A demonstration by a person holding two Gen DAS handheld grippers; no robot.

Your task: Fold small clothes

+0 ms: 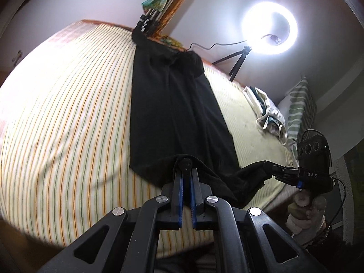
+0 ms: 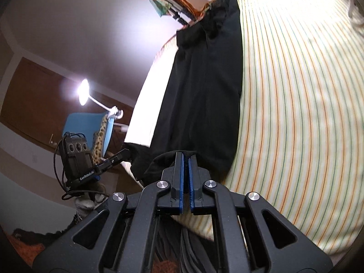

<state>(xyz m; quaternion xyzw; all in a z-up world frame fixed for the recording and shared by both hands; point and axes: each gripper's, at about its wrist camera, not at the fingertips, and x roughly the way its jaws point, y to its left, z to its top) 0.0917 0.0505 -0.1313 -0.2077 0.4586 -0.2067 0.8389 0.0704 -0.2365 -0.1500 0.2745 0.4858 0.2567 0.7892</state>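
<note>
Striped bed (image 1: 56, 113) carries black garment (image 1: 177, 113), long axis running far; near hem is clamped by left tongs (image 1: 186, 159) and right tongs (image 2: 185, 155).

Bed covered by striped sheet (image 1: 68, 113). Bright ring light (image 1: 269, 28) seen on tripod (image 1: 236, 63) by white wall (image 1: 216, 6). Striped pillow (image 1: 298, 107) laid at bedside. Blue chair (image 2: 84, 125), desk lamp (image 2: 83, 91), brown door (image 2: 38, 100) seen.
</note>
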